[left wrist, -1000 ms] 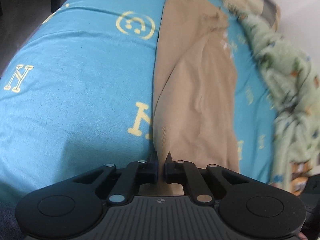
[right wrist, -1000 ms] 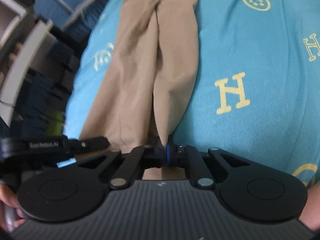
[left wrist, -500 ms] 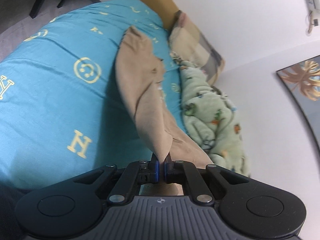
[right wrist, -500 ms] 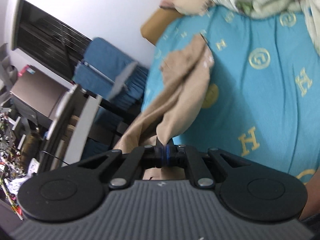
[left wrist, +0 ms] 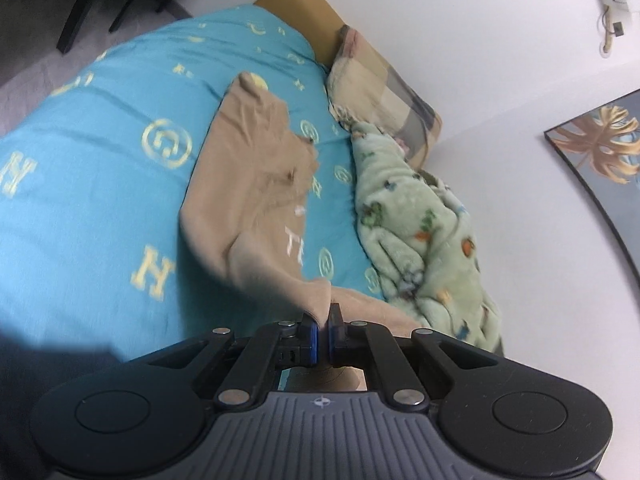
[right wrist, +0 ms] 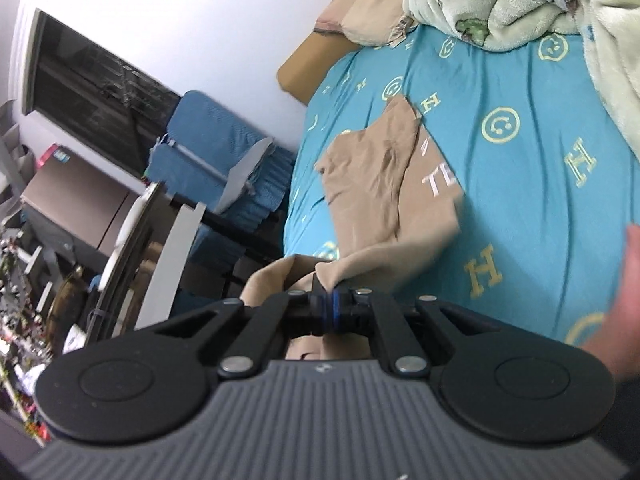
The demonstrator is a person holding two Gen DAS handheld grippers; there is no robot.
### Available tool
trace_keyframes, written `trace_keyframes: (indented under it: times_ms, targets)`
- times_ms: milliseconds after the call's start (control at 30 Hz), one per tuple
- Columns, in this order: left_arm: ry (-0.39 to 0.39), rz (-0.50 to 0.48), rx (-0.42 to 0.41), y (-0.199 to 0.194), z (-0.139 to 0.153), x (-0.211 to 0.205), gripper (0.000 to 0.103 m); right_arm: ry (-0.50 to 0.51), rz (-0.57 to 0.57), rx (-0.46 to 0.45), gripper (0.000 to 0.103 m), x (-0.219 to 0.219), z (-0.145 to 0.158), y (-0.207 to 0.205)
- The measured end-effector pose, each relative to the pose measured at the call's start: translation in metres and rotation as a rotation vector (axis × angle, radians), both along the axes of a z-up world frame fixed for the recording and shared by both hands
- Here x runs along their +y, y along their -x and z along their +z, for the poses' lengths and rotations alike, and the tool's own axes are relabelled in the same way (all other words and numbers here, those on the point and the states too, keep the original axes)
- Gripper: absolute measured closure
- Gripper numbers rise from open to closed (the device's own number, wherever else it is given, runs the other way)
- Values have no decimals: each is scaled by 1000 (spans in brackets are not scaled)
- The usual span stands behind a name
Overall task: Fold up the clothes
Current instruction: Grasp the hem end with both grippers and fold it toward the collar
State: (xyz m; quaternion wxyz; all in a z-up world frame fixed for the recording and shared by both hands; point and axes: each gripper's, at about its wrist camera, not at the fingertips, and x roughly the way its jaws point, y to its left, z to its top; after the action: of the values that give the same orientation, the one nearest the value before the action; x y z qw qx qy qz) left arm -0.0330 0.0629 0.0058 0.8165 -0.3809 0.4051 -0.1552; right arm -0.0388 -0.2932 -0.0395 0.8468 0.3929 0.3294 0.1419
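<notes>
A tan shirt (left wrist: 256, 184) with white lettering lies partly on the blue bedsheet (left wrist: 100, 184), its near end lifted off the bed. My left gripper (left wrist: 323, 320) is shut on one near corner of the shirt. My right gripper (right wrist: 330, 304) is shut on the other near corner of the tan shirt (right wrist: 384, 184), with the cloth bunched at the fingers. The far end of the shirt rests on the blue bedsheet (right wrist: 520, 168).
A green fleece blanket (left wrist: 420, 232) is heaped along the wall side of the bed, also in the right wrist view (right wrist: 500, 4). A checked pillow (left wrist: 384, 80) lies at the head. Blue chairs (right wrist: 224, 168) and cluttered shelves (right wrist: 36, 272) stand beside the bed.
Both grippers have lifted the shirt's near end up and away from the sheet. The views have tilted up toward the wall, and the shirt now drapes and folds toward its far end.
</notes>
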Motion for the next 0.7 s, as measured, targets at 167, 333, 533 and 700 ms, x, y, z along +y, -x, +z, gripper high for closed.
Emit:
trace_keyframes:
  times_ms: [167, 333, 533, 700]
  targets:
    - [-100, 23, -68, -80, -7, -11, 98, 53, -40, -22, 97, 11, -5, -74]
    - [-220, 52, -137, -164, -32, -23, 98, 188, -26, -66, 97, 28, -21, -158]
    - [-375, 26, -175, -250, -92, -37, 98, 292, 3, -104, 97, 41, -80, -237]
    - [-450, -39, -137, -288, -143, -47, 97, 360, 36, -64, 96, 46, -126, -266]
